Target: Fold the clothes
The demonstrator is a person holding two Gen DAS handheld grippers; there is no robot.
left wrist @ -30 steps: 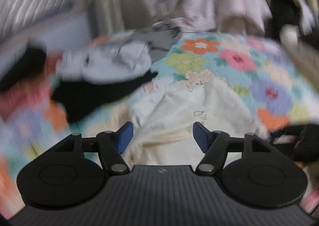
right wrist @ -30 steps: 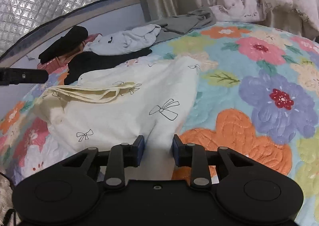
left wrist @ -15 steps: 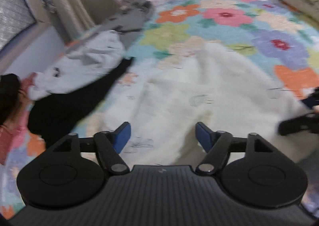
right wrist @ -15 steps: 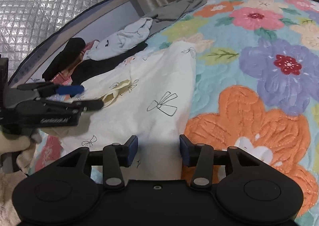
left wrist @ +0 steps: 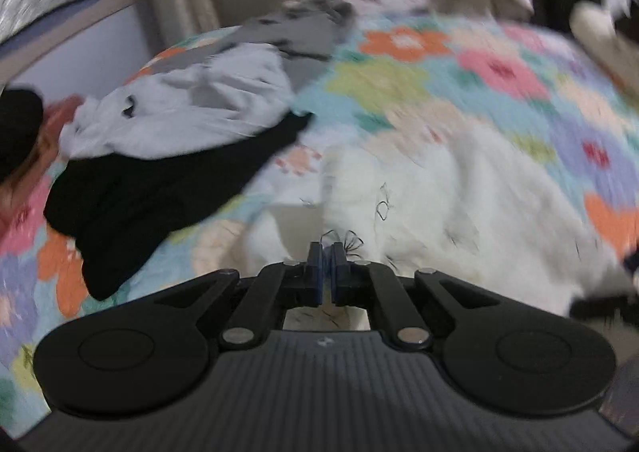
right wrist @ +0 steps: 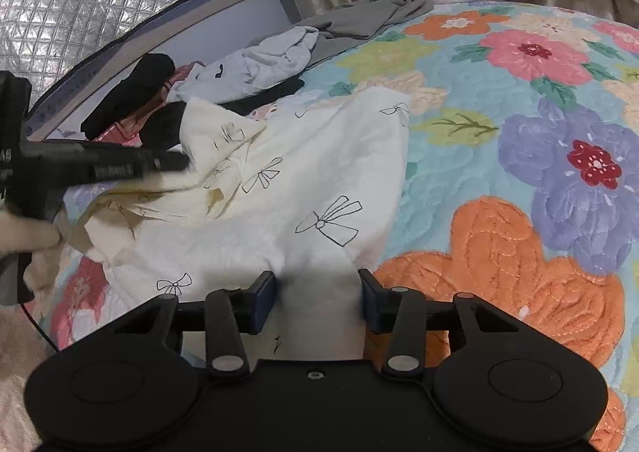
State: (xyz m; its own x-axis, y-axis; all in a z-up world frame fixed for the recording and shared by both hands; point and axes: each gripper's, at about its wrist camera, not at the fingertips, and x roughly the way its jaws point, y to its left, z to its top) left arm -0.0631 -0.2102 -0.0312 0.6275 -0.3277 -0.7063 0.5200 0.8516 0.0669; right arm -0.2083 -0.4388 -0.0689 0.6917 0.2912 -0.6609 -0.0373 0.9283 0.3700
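Cloth is now pinched between the closed fingers of the left gripper (left wrist: 326, 270), which half a second ago were spread wide above the cream garment (right wrist: 311, 188); a fold of its bow-printed fabric has been caught and lifted at the garment's far-left corner, as is seen from the right wrist view, where that corner is raised off the floral quilt (right wrist: 539, 156) and drawn toward the middle. The right gripper (right wrist: 317, 302) has been opened further than it was a second ago, and its jaws are spread on either side of the near hem, with fabric lying between them but not clamped. From this it is judged that a first fold has been begun: one corner is being carried by the left claw while the near edge has been let go by the right. The garment itself is spread directly ahead of the right claw and runs away to the left of it. One cream garment is being worked. Beyond it, farther from both claws, a heap of others is counted: one pale grey-white piece (right wrist: 263, 64), one grey piece (right wrist: 371, 16), at least one black piece (left wrist: 159, 200), and something red or pink (right wrist: 135, 120) partly hidden. Two grippers are in use.
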